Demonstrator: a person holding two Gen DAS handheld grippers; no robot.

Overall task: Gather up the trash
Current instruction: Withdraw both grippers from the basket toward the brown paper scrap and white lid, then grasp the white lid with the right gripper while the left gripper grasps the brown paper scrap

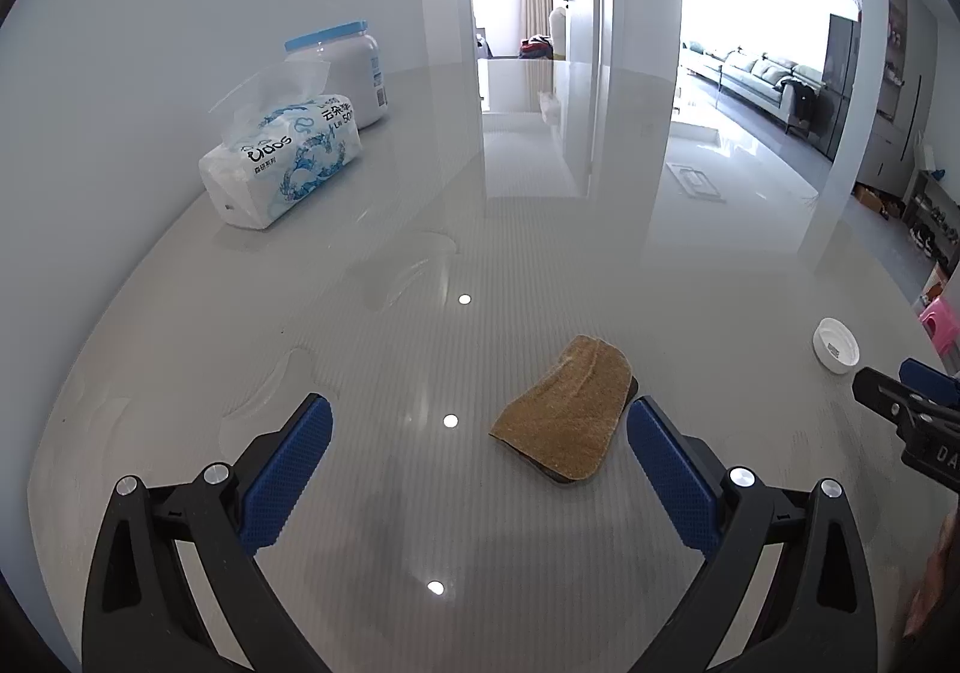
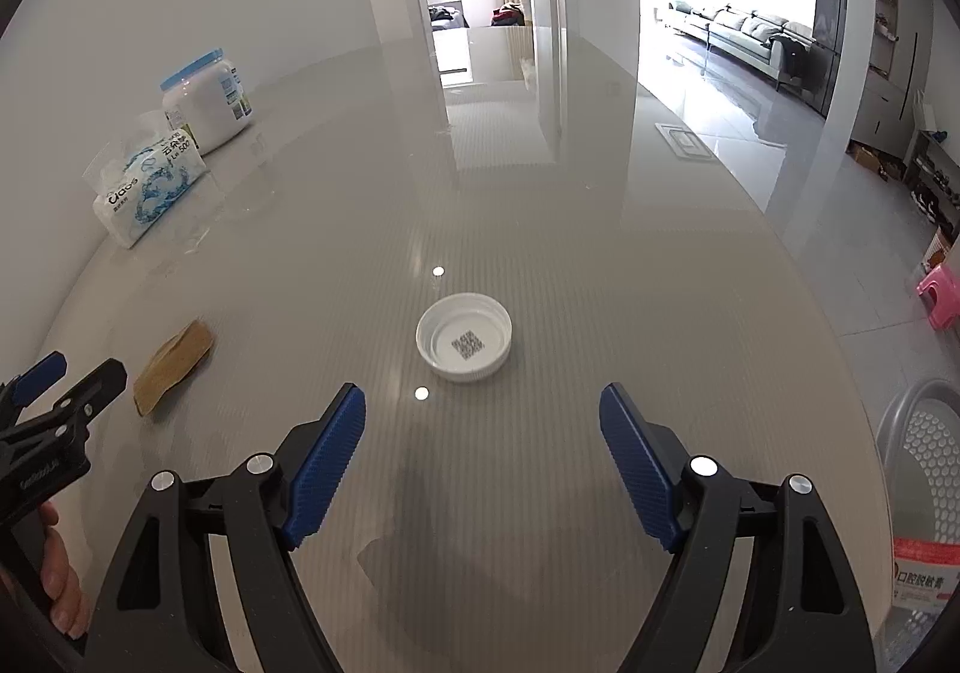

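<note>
The glossy grey table carries everything, and the white lid near its middle serves as the landmark. Well beyond the lid to the left, by the wall, sit a white jar with a blue top and a tissue pack touching or nearly touching it. A perforated grey basket stands off the table edge, to the lid's right and nearer the camera. The right gripper hovers just short of the lid, jaws spread wide with nothing between them; the lid lies straight ahead, just past the fingertips, so this hand is plainly the nearer one. It rests open side up, round, ribbed at the rim, a printed code inside. Left of the lid lies a brown scrap, long axis slanting away; the left gripper is likewise open, the scrap just inside its right fingertip.
</note>
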